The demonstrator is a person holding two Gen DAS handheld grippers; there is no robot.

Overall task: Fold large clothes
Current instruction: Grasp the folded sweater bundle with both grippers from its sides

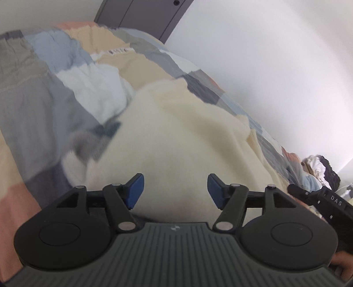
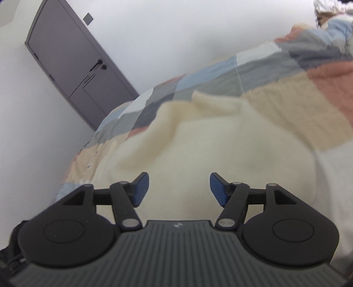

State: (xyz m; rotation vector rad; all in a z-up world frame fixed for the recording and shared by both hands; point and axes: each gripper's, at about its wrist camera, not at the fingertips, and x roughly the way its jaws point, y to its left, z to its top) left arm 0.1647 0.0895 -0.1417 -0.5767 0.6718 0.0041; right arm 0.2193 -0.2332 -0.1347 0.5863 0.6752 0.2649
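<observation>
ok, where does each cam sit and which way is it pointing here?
Left wrist: on the left gripper, looking along its open blue fingers across the cream garment on the patchwork quilt toward the white wall; the right gripper and a bit of hand show at its right edge.
Right wrist: on the right gripper, fingers open over the same cream garment, facing the grey door.
Shared: garment, quilt, wall, door.
</observation>
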